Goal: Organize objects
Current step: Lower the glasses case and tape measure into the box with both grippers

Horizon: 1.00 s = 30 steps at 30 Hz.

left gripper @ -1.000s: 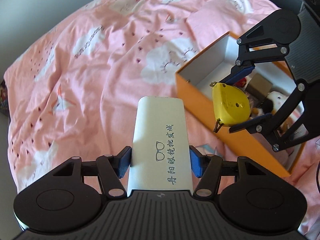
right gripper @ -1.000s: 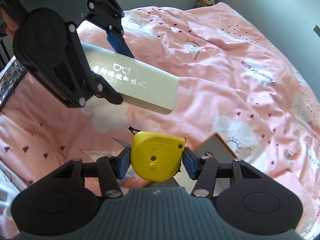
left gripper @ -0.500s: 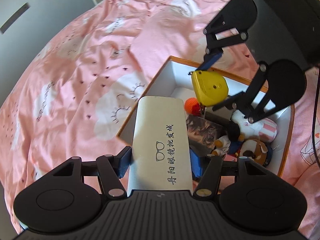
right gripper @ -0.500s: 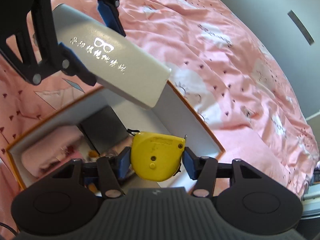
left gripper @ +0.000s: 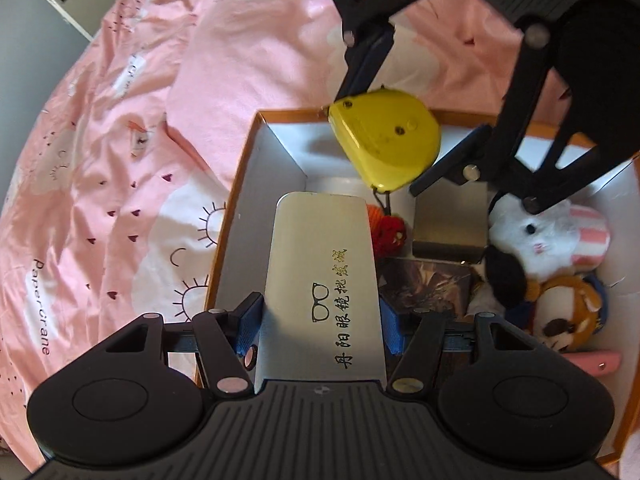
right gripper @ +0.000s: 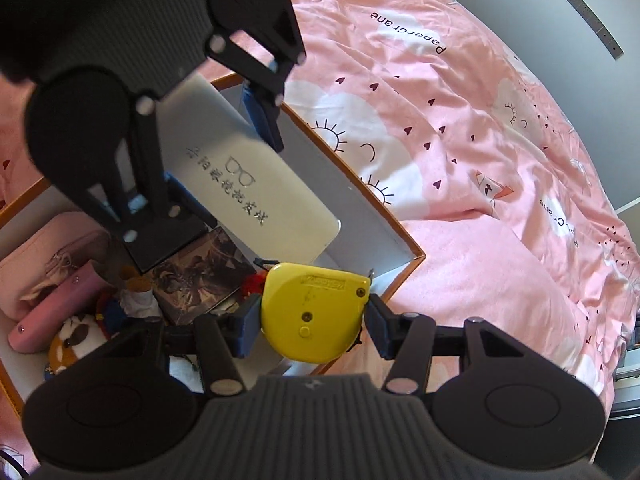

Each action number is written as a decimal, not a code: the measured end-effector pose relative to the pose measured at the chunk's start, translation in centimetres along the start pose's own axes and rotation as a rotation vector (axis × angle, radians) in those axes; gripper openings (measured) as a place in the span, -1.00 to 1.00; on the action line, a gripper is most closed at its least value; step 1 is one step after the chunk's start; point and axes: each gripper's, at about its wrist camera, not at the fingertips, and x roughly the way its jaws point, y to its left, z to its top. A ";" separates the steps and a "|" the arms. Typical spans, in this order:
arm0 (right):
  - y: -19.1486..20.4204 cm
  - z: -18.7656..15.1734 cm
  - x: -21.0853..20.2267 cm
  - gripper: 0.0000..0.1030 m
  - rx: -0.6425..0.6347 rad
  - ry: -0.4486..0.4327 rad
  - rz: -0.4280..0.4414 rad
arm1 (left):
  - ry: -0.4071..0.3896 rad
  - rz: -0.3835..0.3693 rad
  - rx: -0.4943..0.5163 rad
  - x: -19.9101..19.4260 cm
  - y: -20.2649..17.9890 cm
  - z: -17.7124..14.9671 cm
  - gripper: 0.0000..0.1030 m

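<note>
Left wrist view: left gripper (left gripper: 320,326) clamped by both blue pads on flat silver-grey glasses case with printed spectacles logo and Chinese lettering (left gripper: 324,276). Long axis straight along the fingers, free end pointing away from camera, over the left part of the white-walled, orange-rimmed cardboard box (left gripper: 240,184). Whether the case touches the box floor cannot be told. Right gripper (left gripper: 404,136) entering from top right, closed on rounded yellow plastic tape measure (left gripper: 386,146), held above the box's far-left corner, flat face tilted toward camera, black wrist loop dangling below. Inside box: orange-red knitted toy (left gripper: 390,230) just right of the case tip, grey-olive rectangular box (left gripper: 450,220), dark printed card box (left gripper: 426,280), white plush with pink-striped cap (left gripper: 548,232) by the right wall, brown-and-white plush dog (left gripper: 568,312) at near right, pink tube-shaped pouch (left gripper: 596,362) beside it. Box resting on pink duvet with cloud and sun prints (left gripper: 120,160).

Right wrist view: right gripper (right gripper: 310,318) pinching tape measure (right gripper: 314,314) at both sides, over the box's corner rim (right gripper: 416,258). Left gripper (right gripper: 224,160) from upper left, case (right gripper: 248,176) running diagonally, free end pointing down-right toward the tape measure, near but apart. Dark card box (right gripper: 200,276), pink pouch (right gripper: 56,312), plush dog (right gripper: 76,344) below. Duvet (right gripper: 480,160) beyond.
</note>
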 end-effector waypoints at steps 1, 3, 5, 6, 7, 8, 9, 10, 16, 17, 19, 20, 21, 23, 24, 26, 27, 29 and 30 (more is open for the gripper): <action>0.0 0.0 0.2 0.11 -0.003 -0.002 0.002 | 0.011 0.006 0.012 0.6 0.1 0.0 0.34; 0.1 0.0 0.7 0.11 -0.011 -0.003 0.006 | 0.035 0.019 0.041 1.8 0.3 -0.1 0.34; 0.1 0.0 1.1 0.11 -0.015 -0.003 0.009 | 0.043 0.020 0.061 2.5 0.4 -0.3 0.34; 0.0 0.0 1.3 0.11 -0.017 -0.003 0.012 | 0.041 0.009 0.074 2.8 0.4 -0.4 0.34; -0.1 0.0 1.6 0.11 -0.017 -0.004 0.014 | 0.038 0.001 0.082 3.0 0.4 -0.4 0.34; -0.2 0.1 1.8 0.11 -0.017 -0.003 0.013 | 0.036 -0.005 0.089 3.2 0.4 -0.5 0.34; -0.2 0.1 2.0 0.11 -0.016 -0.002 0.013 | 0.034 -0.016 0.102 3.5 0.3 -0.5 0.34; -0.3 0.1 2.2 0.11 -0.015 -0.002 0.012 | 0.032 -0.023 0.113 3.7 0.3 -0.6 0.34; -0.4 0.1 2.8 0.11 -0.021 -0.001 0.007 | 0.061 -0.039 0.166 5.1 0.3 -0.9 0.34; -0.3 0.2 2.9 0.11 -0.028 0.000 0.003 | 0.066 -0.040 0.174 5.1 0.2 -0.9 0.34; -0.2 0.2 3.1 0.11 -0.043 -0.002 -0.006 | 0.072 -0.037 0.182 5.2 0.0 -1.0 0.35; -0.2 0.3 3.1 0.11 -0.049 -0.004 -0.008 | 0.076 -0.039 0.186 5.3 -0.1 -1.0 0.35; -0.2 0.3 3.2 0.11 -0.054 -0.005 -0.009 | 0.082 -0.037 0.194 5.3 -0.2 -1.1 0.37; -0.2 0.4 3.4 0.11 -0.072 -0.005 -0.017 | 0.095 -0.032 0.215 5.3 -0.6 -1.3 0.38; -0.2 0.3 3.4 0.11 -0.084 -0.006 -0.022 | 0.099 -0.031 0.225 5.3 -0.8 -1.4 0.41; -0.4 0.3 3.6 0.11 -0.097 -0.003 -0.026 | 0.097 -0.027 0.225 5.2 -0.8 -1.5 0.46; -0.4 0.2 3.6 0.11 -0.104 -0.005 -0.022 | 0.097 -0.028 0.218 5.1 -0.8 -1.5 0.46; -0.4 0.2 3.6 0.11 -0.126 -0.014 -0.014 | 0.092 -0.025 0.200 4.8 -0.6 -1.6 0.45; -0.4 0.2 3.6 0.11 -0.141 -0.019 -0.010 | 0.088 -0.020 0.195 4.6 -0.5 -1.7 0.45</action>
